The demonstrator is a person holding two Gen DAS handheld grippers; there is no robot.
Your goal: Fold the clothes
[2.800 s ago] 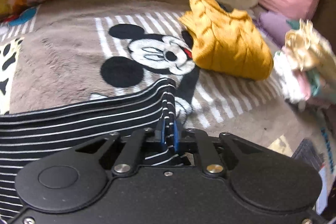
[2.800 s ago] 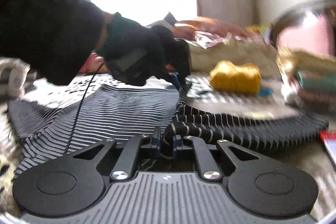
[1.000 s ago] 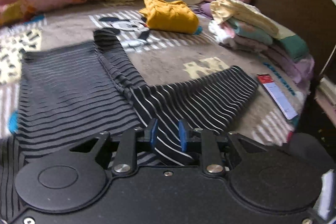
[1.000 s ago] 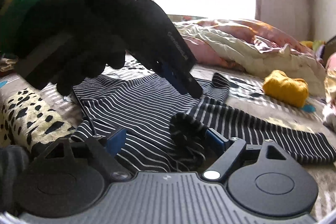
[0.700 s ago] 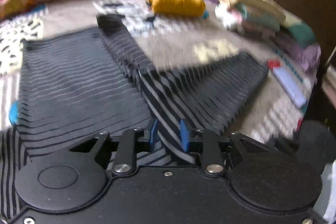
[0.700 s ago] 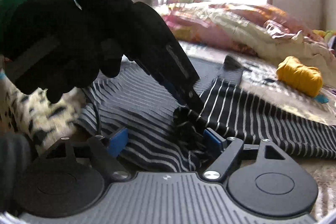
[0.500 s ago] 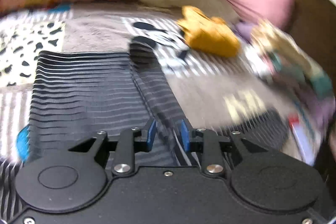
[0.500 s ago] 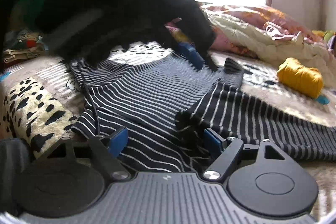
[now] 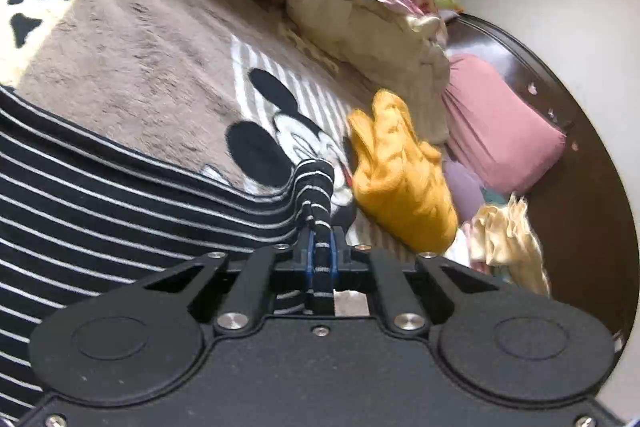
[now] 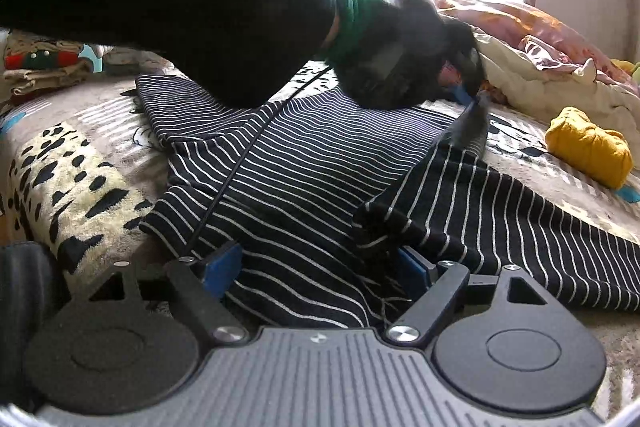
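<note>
Mid-fold on the striped top (image 10: pixel 304 163), spread flat over the patterned blanket (image 9: pixel 132 39) of the bed, body toward the near edge and one sleeve (image 10: pixel 520 211) trailing off toward the right side. Looks like the sleeve-folding step: far corner of the top now pinched by the left tongs (image 9: pixel 320 259), having just closed hard on a bunched strip of the striped cloth, blue pads pressed tight against it with the fabric standing up between them. Seen from the right wrist view, the same left tongs (image 10: pixel 470 95) under a black-gloved hand (image 10: pixel 400 59), lifting that corner just off the blanket near the cartoon mouse print (image 9: pixel 296 135). Right tongs (image 10: pixel 320 267) spread wide, low over the near hem, gripping nothing; a fold of the sleeve lying against the right-hand pad, left-hand pad clear of the cloth. Next, probably: carry the pinched corner across the body, and close the right tongs on the near sleeve fold to bring it in too. Yellow knit (image 10: pixel 588 147) and stacked laundry (image 9: pixel 508 239) well apart toward the far right corner, untouched.
</note>
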